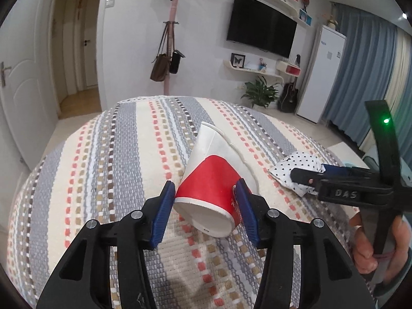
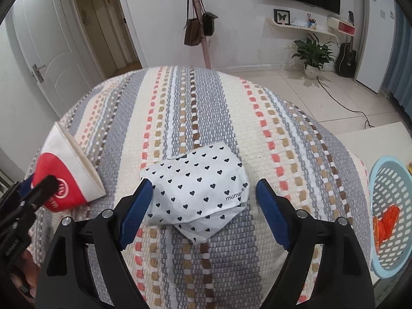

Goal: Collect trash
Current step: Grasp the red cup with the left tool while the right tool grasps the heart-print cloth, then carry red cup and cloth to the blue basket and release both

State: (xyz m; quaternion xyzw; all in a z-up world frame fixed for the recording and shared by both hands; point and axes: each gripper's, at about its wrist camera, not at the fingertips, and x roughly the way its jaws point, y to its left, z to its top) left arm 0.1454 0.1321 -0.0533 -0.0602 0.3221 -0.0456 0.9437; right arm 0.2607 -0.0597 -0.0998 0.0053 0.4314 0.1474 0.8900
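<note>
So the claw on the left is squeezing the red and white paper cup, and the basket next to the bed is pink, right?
Not quite. The basket is light blue, not pink; the right wrist view shows it. The rest holds: the left gripper does squeeze the red and white paper cup.

White walls enclose a room with pale floor tiles (image 2: pixel 296 90). A black TV (image 1: pixel 261 29) hangs above curved shelves (image 1: pixel 253 70), beside a white fridge (image 1: pixel 322 77) and blue curtains (image 1: pixel 360 64). A pink coat stand (image 1: pixel 171 38) carries bags (image 1: pixel 162 67); a plant (image 2: pixel 312 54) and guitar (image 2: pixel 346 58) stand near the wall. A white door (image 2: pixel 43 46) flanks a hallway.
</note>
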